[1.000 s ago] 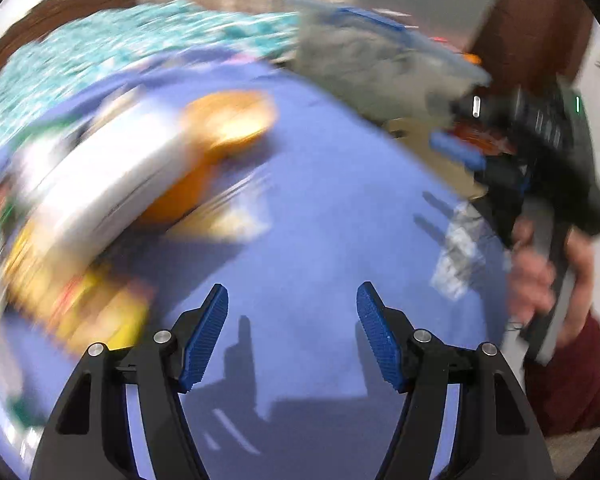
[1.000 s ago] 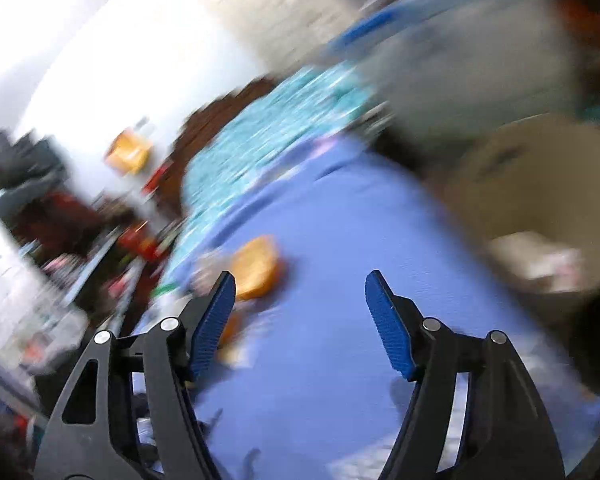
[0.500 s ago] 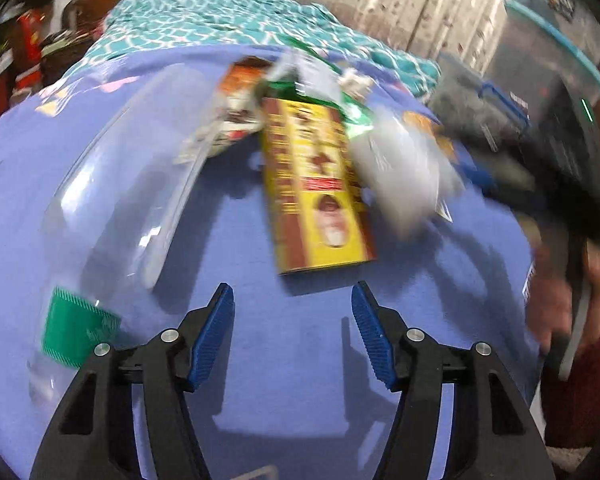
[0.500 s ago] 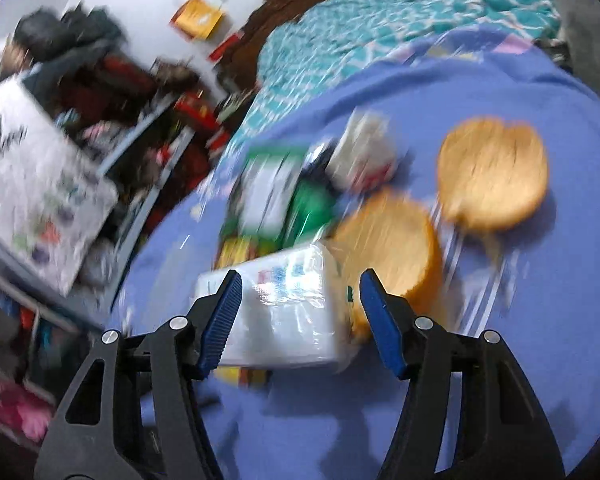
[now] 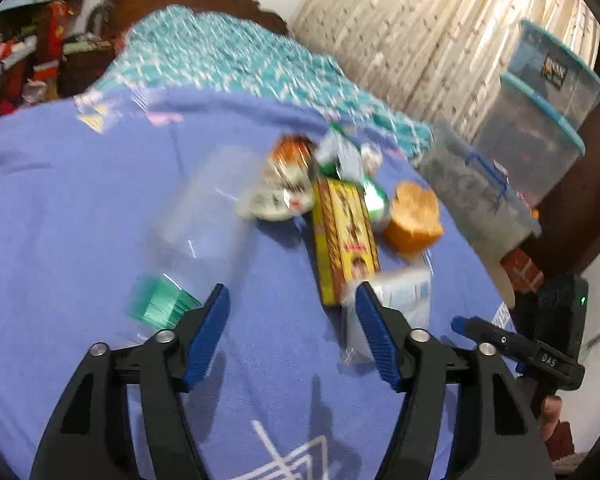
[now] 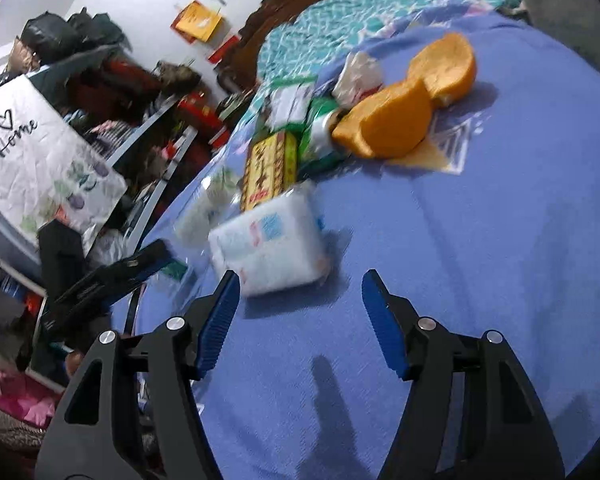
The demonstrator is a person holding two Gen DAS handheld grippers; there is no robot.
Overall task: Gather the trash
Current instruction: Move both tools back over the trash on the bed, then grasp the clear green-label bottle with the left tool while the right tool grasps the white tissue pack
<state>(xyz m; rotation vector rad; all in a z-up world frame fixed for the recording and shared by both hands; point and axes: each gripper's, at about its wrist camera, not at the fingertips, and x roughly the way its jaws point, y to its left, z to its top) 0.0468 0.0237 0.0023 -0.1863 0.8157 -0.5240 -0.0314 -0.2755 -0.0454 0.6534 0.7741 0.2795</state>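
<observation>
Blurred clear plastic bottle (image 5: 204, 216) lies beyond the wide, empty left claw (image 5: 290, 334).

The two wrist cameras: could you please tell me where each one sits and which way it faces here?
Left wrist: rides the open left gripper, facing up the purple bedspread toward the yellow box; the right gripper shows at right.
Right wrist: rides the open right gripper, facing the white packet; the left gripper shows at left.
Shared: the yellow box, white packet and orange pieces.

Purple bedsheet (image 5: 80, 208), teal blanket (image 5: 228, 60), stacked storage bins (image 5: 540, 120).
</observation>
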